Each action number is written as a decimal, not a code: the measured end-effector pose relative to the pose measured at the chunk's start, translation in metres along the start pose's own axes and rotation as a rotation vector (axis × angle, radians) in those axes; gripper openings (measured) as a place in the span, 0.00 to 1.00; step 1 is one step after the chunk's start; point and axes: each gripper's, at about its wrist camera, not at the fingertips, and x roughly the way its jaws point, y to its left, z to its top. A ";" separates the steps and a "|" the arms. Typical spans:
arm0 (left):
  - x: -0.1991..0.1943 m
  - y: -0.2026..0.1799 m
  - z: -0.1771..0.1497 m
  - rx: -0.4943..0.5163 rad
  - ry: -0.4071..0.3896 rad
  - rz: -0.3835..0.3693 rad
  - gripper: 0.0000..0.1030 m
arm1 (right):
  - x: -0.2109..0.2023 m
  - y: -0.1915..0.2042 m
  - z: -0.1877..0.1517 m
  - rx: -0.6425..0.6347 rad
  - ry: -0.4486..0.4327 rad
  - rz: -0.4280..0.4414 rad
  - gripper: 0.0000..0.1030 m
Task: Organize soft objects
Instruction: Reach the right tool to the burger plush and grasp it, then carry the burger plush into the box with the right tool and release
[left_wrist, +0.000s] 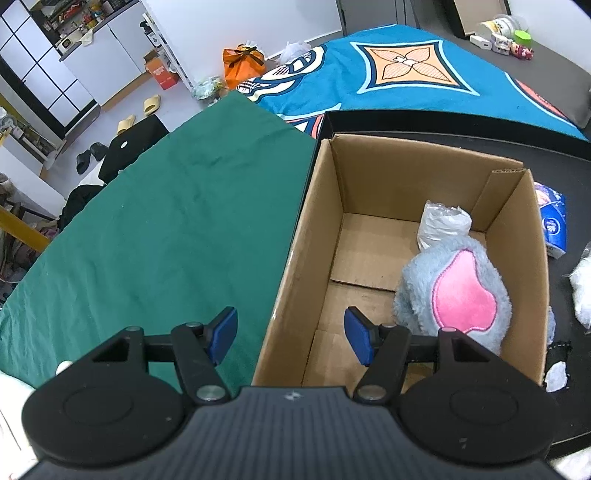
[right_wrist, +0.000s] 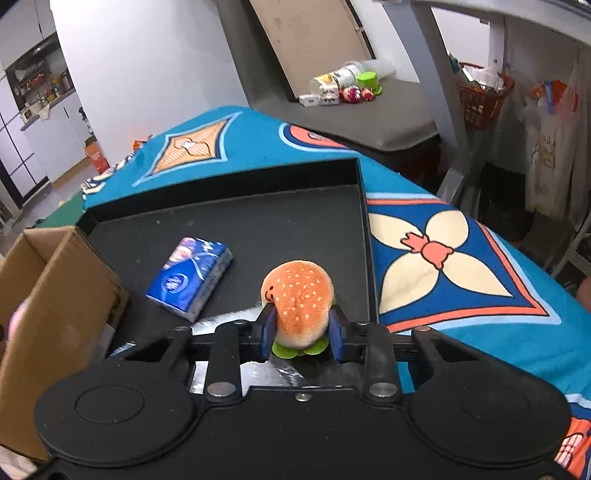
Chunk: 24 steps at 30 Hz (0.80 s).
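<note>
The cardboard box (left_wrist: 417, 236) sits on the black tray (right_wrist: 258, 229) as the collecting bin, already holding the grey-pink plush (left_wrist: 458, 295), while the left gripper (left_wrist: 291, 336) hovers over its near-left wall with jaws apart, and the right gripper (right_wrist: 301, 328), right of the box, has its jaws clamped on the burger plush (right_wrist: 299, 299), probably to add it.

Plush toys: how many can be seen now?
2: the blue plush lies inside the cardboard box; the burger plush is clamped in the right tool. More may be hidden.

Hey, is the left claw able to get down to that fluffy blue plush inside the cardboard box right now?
Probably yes. The left claw is open and empty above the cardboard box, whose top is open. The blue plush lies uncovered inside, beside a white plastic bag.
</note>
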 end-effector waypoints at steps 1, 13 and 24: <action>-0.001 0.000 0.000 -0.003 -0.003 -0.003 0.61 | -0.004 0.001 0.001 0.003 -0.009 0.004 0.28; -0.012 0.004 -0.005 -0.010 -0.023 -0.005 0.61 | -0.027 0.015 0.017 0.018 -0.054 0.055 0.28; -0.019 0.009 -0.008 -0.019 -0.042 -0.031 0.61 | -0.052 0.020 0.034 0.091 -0.100 0.143 0.28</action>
